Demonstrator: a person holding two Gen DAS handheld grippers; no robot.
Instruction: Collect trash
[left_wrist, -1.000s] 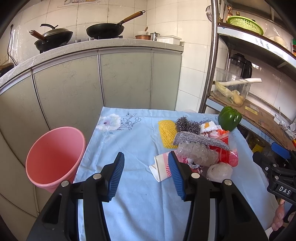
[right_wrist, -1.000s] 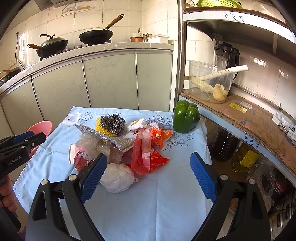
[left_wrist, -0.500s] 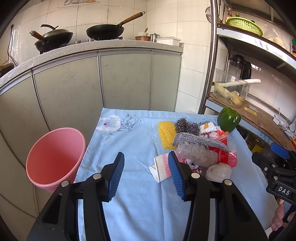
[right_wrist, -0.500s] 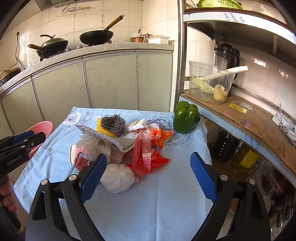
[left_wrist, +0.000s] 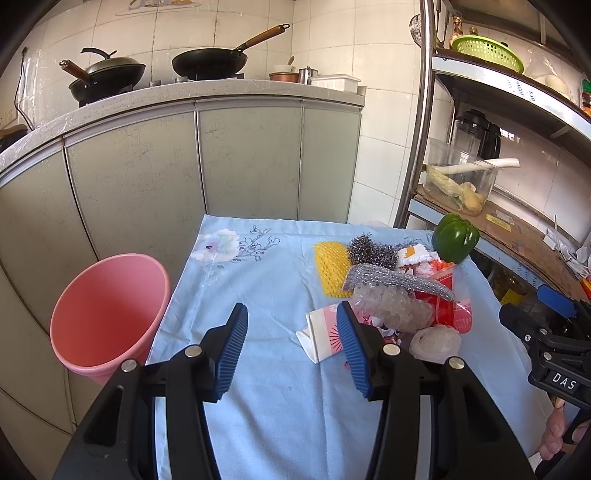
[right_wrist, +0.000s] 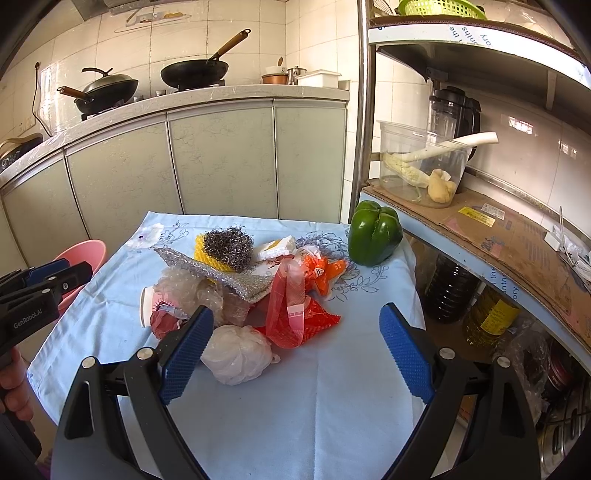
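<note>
A pile of trash lies on the blue tablecloth: a white crumpled bag, a red plastic bag, clear bubble wrap, a pink-and-white carton and an orange wrapper. A pink bin stands left of the table. My left gripper is open and empty above the cloth, just left of the pile. My right gripper is open and empty, hovering over the cloth in front of the pile.
A green pepper, steel scourer, yellow sponge and silver cloth sit at the back of the pile. A metal shelf with a clear tub stands right; bottles are under it. Cabinets with woks stand behind.
Both grippers have stayed almost still. The left view has drifted very slightly; nothing was taken hold of.
</note>
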